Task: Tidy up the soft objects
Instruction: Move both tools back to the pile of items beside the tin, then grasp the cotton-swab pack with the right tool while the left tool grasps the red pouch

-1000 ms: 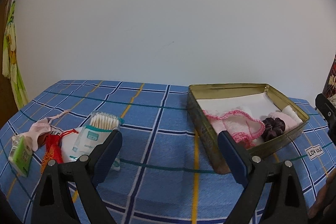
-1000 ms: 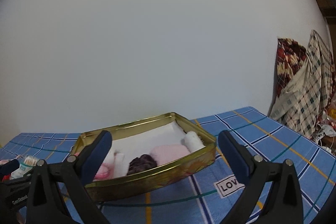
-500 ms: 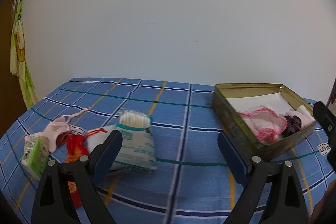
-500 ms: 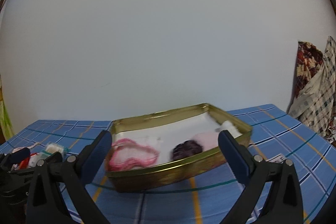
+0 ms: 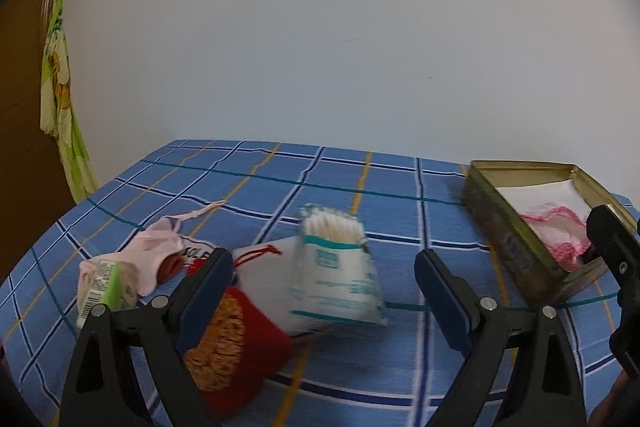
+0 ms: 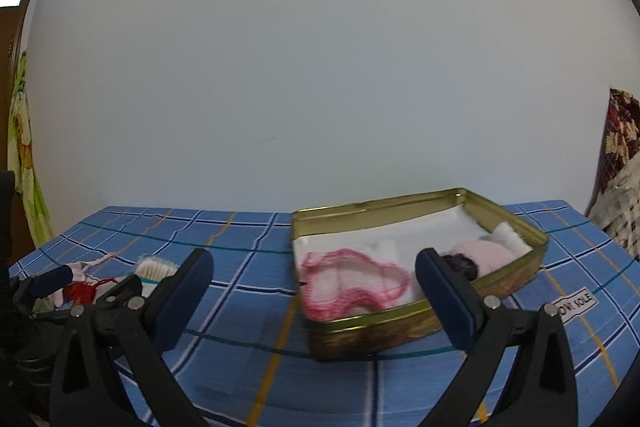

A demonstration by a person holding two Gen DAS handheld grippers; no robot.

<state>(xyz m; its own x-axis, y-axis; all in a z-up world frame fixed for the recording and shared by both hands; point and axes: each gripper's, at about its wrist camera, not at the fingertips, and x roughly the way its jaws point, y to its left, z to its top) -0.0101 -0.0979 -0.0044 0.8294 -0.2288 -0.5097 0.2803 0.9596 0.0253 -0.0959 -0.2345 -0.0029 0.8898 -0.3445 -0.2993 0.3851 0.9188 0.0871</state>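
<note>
The left tool [image 5: 323, 267] hangs with jaws spread wide and empty over a cluster near the surface's [image 5: 264, 187] left edge: one green packet [image 5: 105, 287], one pink cloth [image 5: 154, 251], one red pouch [image 5: 236, 343], one cotton-swab pack [image 5: 334, 275]. Bare checked cloth lies between these and the one gold tin [image 6: 404, 331]. The right tool [image 6: 314, 275], also gaping and empty, faces that tin, which holds a pink-trimmed cloth [image 6: 352, 285], a dark scrunchie [image 6: 462, 263] and a pink roll [image 6: 486, 253].

Swab pack [image 5: 334, 273] left of tin [image 6: 416, 323], cloths [image 6: 352, 287] inside
</note>
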